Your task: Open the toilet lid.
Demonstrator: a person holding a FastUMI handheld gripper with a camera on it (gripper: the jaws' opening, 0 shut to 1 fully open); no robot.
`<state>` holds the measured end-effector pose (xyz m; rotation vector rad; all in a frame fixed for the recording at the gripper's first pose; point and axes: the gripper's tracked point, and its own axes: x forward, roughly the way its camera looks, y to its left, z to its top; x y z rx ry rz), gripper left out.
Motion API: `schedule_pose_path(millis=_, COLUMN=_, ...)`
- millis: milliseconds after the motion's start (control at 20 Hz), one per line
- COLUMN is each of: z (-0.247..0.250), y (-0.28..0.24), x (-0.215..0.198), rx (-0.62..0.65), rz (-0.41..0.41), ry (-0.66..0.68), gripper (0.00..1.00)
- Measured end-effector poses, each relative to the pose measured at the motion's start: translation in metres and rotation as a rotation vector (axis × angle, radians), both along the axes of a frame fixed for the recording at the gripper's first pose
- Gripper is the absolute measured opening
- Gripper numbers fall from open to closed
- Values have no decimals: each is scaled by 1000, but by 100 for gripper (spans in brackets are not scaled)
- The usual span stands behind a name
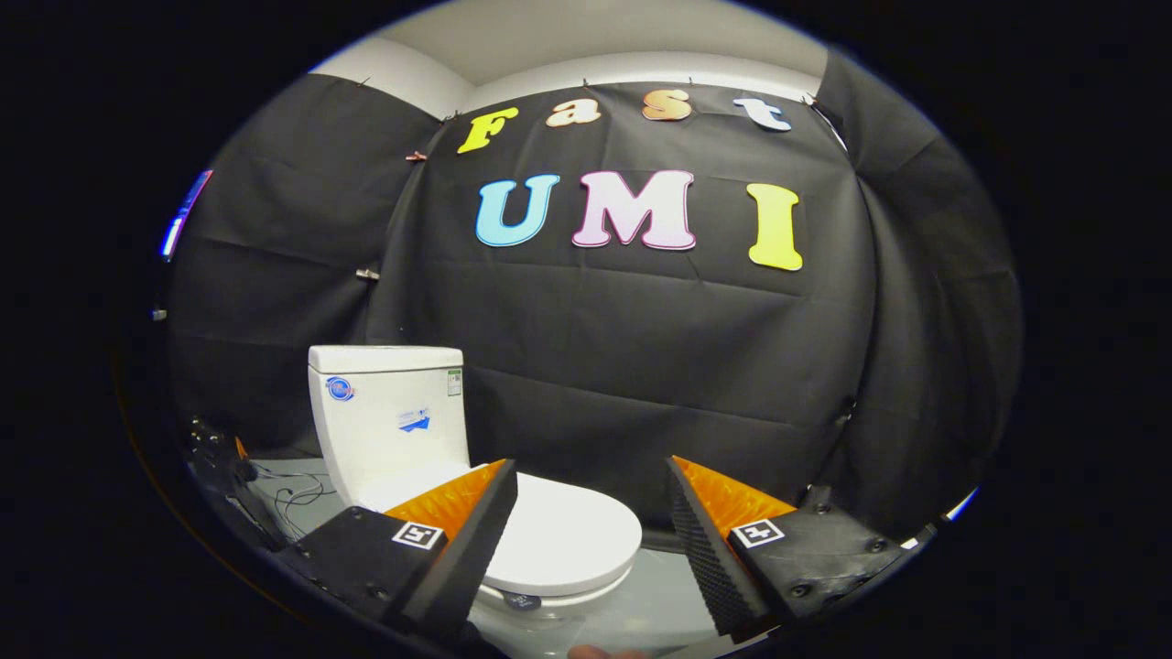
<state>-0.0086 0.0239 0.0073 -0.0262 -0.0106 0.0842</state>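
A white toilet stands on the floor against the black cloth wall, with its tank [389,416] at the back. Its lid [568,535] lies flat and closed over the bowl. My gripper [591,476] hovers above and in front of the toilet, open, with a wide gap between the fingers and nothing held. The left finger [476,531] overlaps the lid's near left part in the view, and the lid's front rim shows between the two fingers. The right finger [710,540] is off to the right of the lid.
Dark cables and small equipment [275,490] lie on the grey floor to the left of the tank. Black cloth walls [641,366] close the booth behind and on both sides. Grey floor [650,604] shows in front of the bowl.
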Motion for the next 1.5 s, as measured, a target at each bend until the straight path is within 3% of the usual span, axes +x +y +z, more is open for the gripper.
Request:
schedule_pose_path(millis=200, z=-12, y=-3, x=3, rx=26, rz=-7, ry=46, gripper=99)
schedule_pose_path(millis=650, z=-68, y=18, x=2, rx=44, rz=61, ry=266, gripper=99)
schedule_pose_path(millis=1200, z=-166, y=30, x=-10, rx=579, rz=98, ry=702, gripper=99)
schedule_pose_path(millis=1400, z=-194, y=29, x=-5, rx=622, rz=47, ry=784, gripper=99)
schedule_pose_path(millis=1500, z=-206, y=41, x=-5, rx=638, rz=59, ry=834, gripper=99)
